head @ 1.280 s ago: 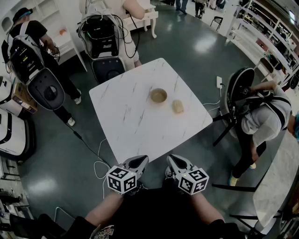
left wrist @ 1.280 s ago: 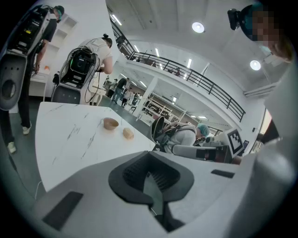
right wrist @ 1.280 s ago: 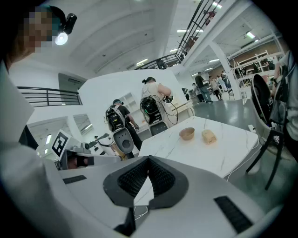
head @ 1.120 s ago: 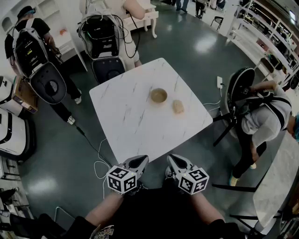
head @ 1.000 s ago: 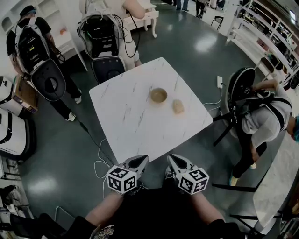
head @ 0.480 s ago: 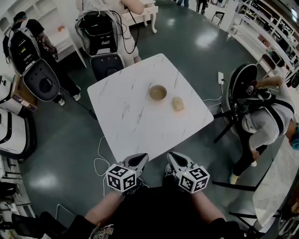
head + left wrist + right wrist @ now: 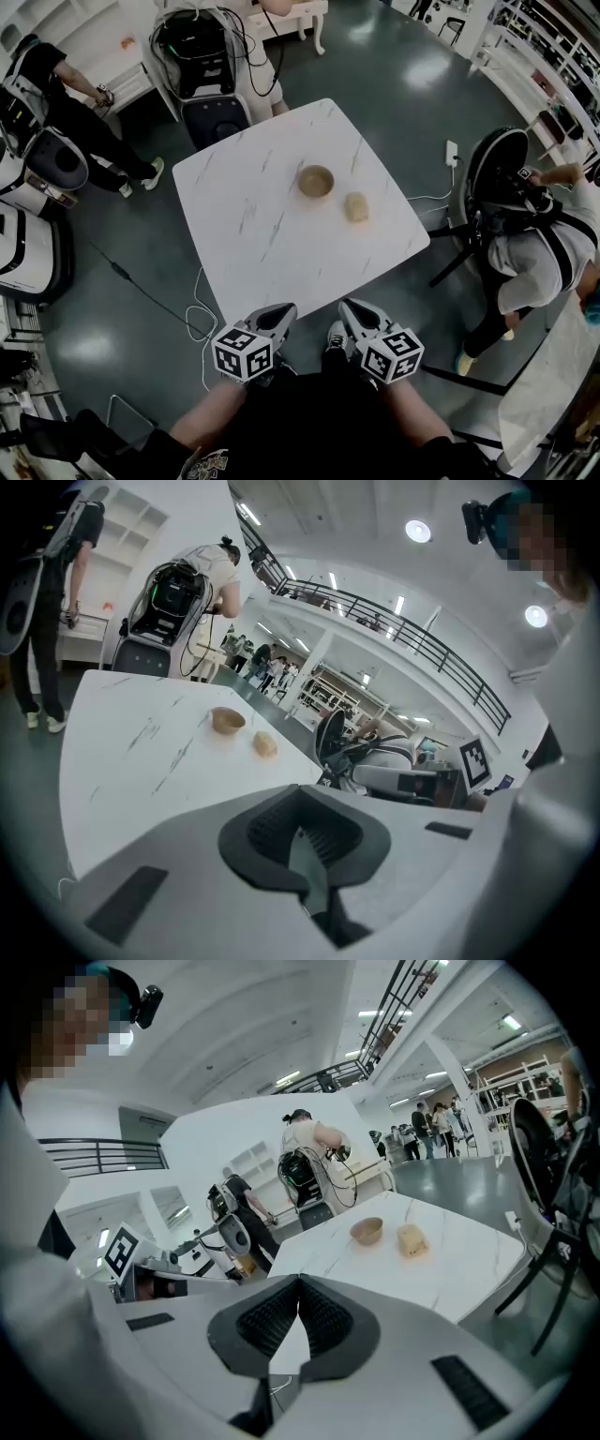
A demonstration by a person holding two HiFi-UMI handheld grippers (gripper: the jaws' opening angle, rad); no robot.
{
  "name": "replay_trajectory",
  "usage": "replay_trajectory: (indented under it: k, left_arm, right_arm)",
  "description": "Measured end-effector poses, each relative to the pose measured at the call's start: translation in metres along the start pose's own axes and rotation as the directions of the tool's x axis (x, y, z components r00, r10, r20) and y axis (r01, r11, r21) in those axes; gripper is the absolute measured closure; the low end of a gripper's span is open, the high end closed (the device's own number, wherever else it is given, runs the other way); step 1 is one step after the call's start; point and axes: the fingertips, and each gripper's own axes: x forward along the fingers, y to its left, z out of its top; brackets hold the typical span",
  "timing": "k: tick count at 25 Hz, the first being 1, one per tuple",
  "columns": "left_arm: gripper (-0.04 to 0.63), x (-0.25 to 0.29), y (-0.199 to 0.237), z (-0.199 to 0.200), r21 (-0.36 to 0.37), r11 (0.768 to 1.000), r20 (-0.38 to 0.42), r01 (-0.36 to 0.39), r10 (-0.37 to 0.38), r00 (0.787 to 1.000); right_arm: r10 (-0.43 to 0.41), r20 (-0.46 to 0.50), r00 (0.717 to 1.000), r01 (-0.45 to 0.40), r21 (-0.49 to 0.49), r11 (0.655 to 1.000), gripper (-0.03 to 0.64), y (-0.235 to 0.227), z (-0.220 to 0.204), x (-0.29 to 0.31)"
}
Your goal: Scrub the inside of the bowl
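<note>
Head view: the bowl (image 7: 316,181) sits on the table (image 7: 272,244) toward the far corner, a sponge (image 7: 356,207) just beside it; the left gripper (image 7: 279,313) and right gripper (image 7: 351,311) hang off the near edge, well apart from both. The left gripper view shows jaws together, empty; the right gripper view likewise. Scrubbing looks unstarted: next, one gripper must reach in, open and take the sponge.

Tan bowl (image 7: 316,181) upright on white table (image 7: 244,234), sponge (image 7: 356,207) just beside.
</note>
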Motion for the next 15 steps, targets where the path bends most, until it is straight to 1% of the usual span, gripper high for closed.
replay_trajectory:
  k: [8, 15]
  left_arm:
    - [0.589, 0.029, -0.009, 0.006, -0.015, 1.0, 0.003, -0.027, 0.028, 1.0]
    - [0.589, 0.056, -0.019, 0.014, -0.038, 0.997, 0.026, -0.063, 0.064, 0.998]
  right_arm:
    - [0.033, -0.022, 0.999, -0.033, -0.006, 0.999, 0.595, -0.032, 0.012, 0.001]
    - [0.077, -0.046, 0.996, -0.078, -0.019, 0.997, 0.595, -0.059, 0.024, 0.0]
